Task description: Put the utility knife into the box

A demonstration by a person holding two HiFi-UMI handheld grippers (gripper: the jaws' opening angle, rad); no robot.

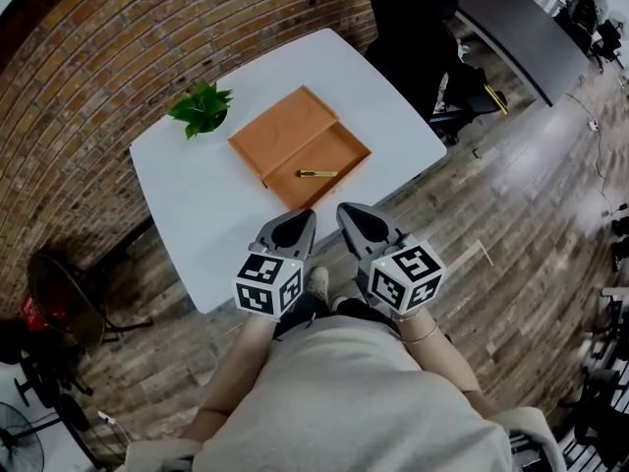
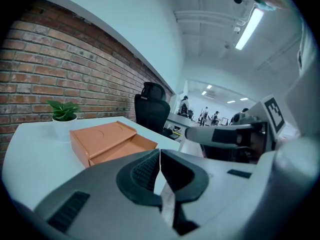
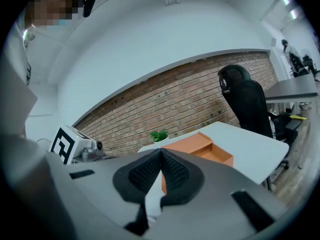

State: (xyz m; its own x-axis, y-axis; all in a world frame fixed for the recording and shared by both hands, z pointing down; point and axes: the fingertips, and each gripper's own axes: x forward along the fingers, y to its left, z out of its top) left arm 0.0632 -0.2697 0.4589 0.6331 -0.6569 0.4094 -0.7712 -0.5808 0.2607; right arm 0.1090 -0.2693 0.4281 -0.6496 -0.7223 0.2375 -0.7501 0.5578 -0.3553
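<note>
box (image 1: pixel 285 126) — open, on white table (image 1: pixel 187 205) | utility knife (image 1: pixel 317 174) lying inside box's tray | potted plant (image 1: pixel 201 109) just left of box | black chair (image 1: pixel 413 37) beyond box, off the table | left gripper (image 1: pixel 298 216), right gripper (image 1: pixel 351 212) — both clenched, empty, side by side just short of box

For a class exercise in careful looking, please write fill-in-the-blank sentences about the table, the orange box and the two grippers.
The slim yellow utility knife lies ____ the open orange rectangular box.
In the head view, the small green potted plant stands on the white table to the box's ____.
The left gripper and the right gripper both have their jaws ____, holding nothing.
Missing words: inside; left; shut.
</note>
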